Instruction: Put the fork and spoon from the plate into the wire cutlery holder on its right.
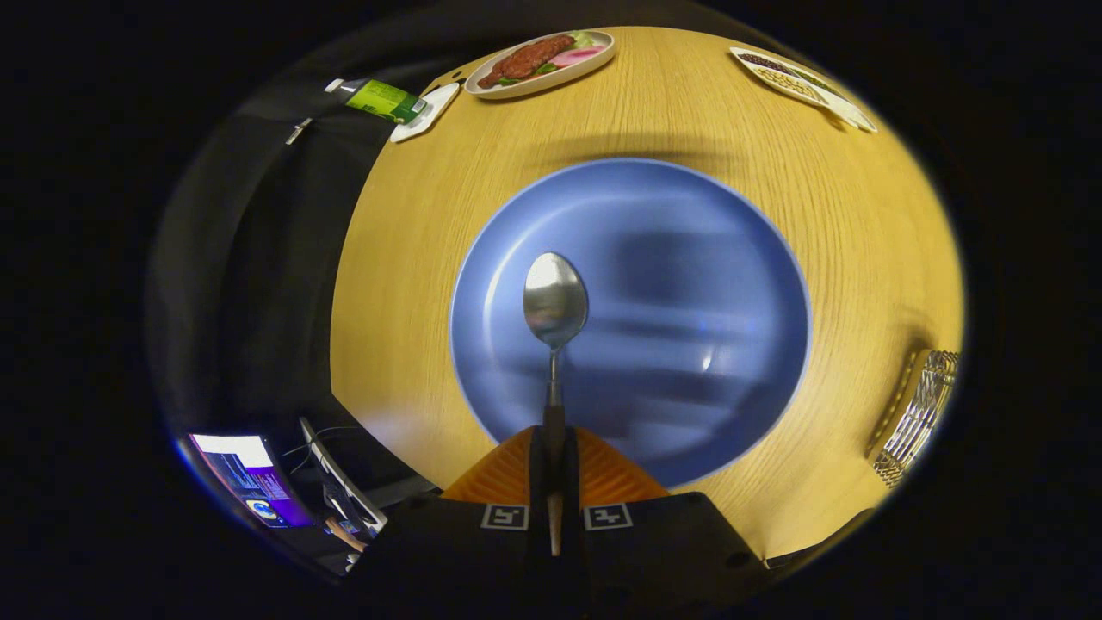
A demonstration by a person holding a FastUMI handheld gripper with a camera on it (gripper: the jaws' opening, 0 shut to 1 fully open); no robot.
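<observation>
A: Gripper (pixel 554 448) status?
B: Fingers closed on the spoon (pixel 555 301) handle, both pressing it. Bowl of the spoon points to 12 o'clock, above the blue plate (pixel 723 258).
A: Plate location?
B: Directly ahead of the fingers, on the wooden table (pixel 413 258).
A: Wire holder?
B: Wire holder (pixel 919 415) at 3 o'clock from the plate, apart from it.
A: Other items?
B: Food dish (pixel 541 62) at 12 o'clock, beyond the plate; bottle (pixel 379 99) at 11 o'clock; second dish (pixel 801 82) at 1 o'clock.
</observation>
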